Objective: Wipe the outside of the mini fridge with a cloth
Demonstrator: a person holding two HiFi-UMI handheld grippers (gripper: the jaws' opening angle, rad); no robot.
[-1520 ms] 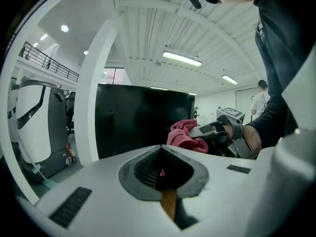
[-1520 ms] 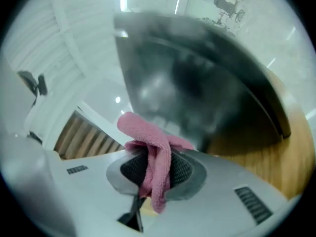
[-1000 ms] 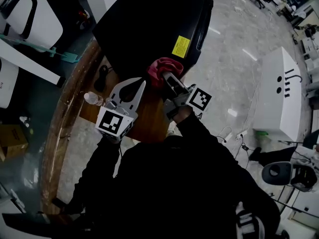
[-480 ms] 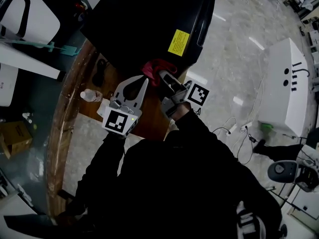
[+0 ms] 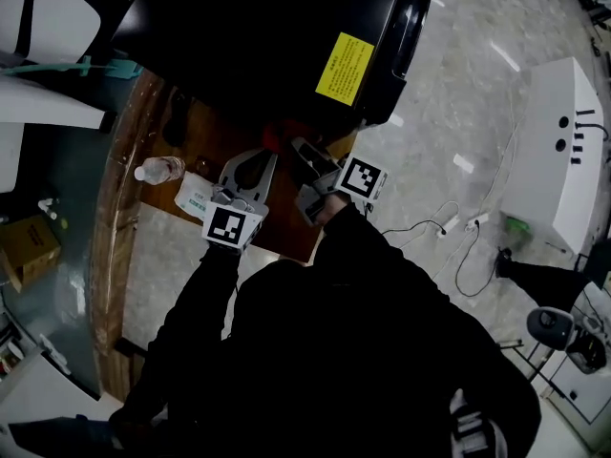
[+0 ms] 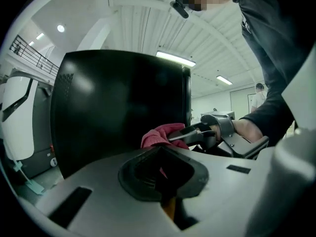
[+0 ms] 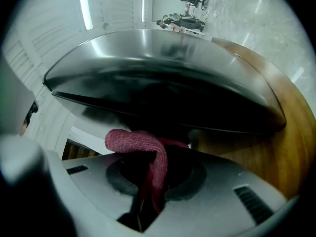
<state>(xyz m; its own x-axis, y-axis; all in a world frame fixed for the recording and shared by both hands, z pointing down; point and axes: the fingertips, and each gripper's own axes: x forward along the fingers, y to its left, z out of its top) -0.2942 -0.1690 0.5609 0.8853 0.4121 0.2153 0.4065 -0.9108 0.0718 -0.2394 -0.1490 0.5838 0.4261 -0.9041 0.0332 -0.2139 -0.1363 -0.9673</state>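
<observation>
The black mini fridge stands on a round wooden table and carries a yellow label. My right gripper is shut on a red cloth and holds it against the fridge's lower near side. In the right gripper view, the cloth bulges out of the right gripper just under the fridge. My left gripper hangs shut and holds nothing, just left of the cloth. The left gripper view shows the fridge, the cloth and the right gripper.
A water bottle and a white-green packet lie on the table left of my grippers. A small black object sits beside the fridge. On the floor to the right are a white cabinet and cables.
The right gripper has slid the cloth down and left along the fridge's side, away from the yellow label. The left gripper moved along beside it. The cloth is now mostly hidden in the head view.
</observation>
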